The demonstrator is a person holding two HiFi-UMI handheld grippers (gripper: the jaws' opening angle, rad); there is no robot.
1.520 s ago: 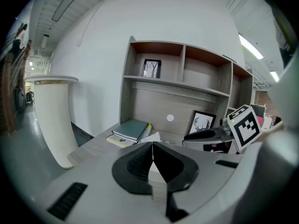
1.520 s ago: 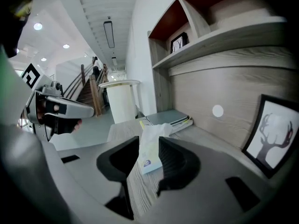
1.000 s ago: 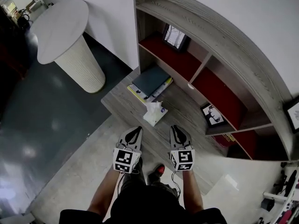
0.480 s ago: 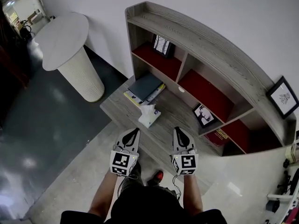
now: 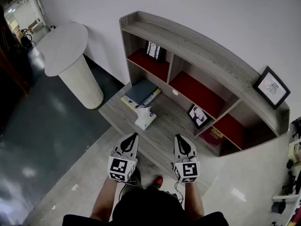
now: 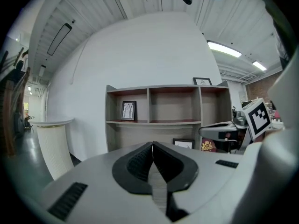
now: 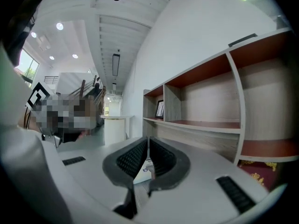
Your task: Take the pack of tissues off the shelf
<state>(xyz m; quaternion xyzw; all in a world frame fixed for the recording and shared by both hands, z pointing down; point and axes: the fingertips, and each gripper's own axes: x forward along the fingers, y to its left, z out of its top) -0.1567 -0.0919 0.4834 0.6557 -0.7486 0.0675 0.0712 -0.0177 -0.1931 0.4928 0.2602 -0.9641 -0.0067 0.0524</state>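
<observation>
nearest, two grippers side by side above the pale floor [image 5: 70, 182]: left gripper [image 5: 134, 135] with jaws pressed together, empty; right gripper [image 5: 179, 137] with jaws drawn all but together, only a hairline slit, nothing pinched. just beyond their tips, one grey wooden shelf unit [image 5: 207, 46], its low front ledge [image 5: 117, 111] jutting toward the grippers. on that ledge, one pack of tissues [image 5: 145, 119], white, with a tissue tuft sticking up. ahead of the left gripper and slightly to its right, left of the right gripper's line, apart from both. glimpsed low through the slit in the right gripper view. just past the pack, to the far left, one stack of books [image 5: 141, 92], dark cover on top, yellow edge beneath. farther right, one small white round thing [image 5: 175, 92], too small to tell. three framed pictures: one [image 5: 198, 115] leaning low in the unit, right of the pack; one [image 5: 154, 51] in the far left red-floored compartment; one [image 5: 271, 86] on the top board at far right. one red box with a gold crest [image 5: 215, 134] in the low right compartment. off to the left, well apart, one round white pedestal [image 5: 66, 44].
</observation>
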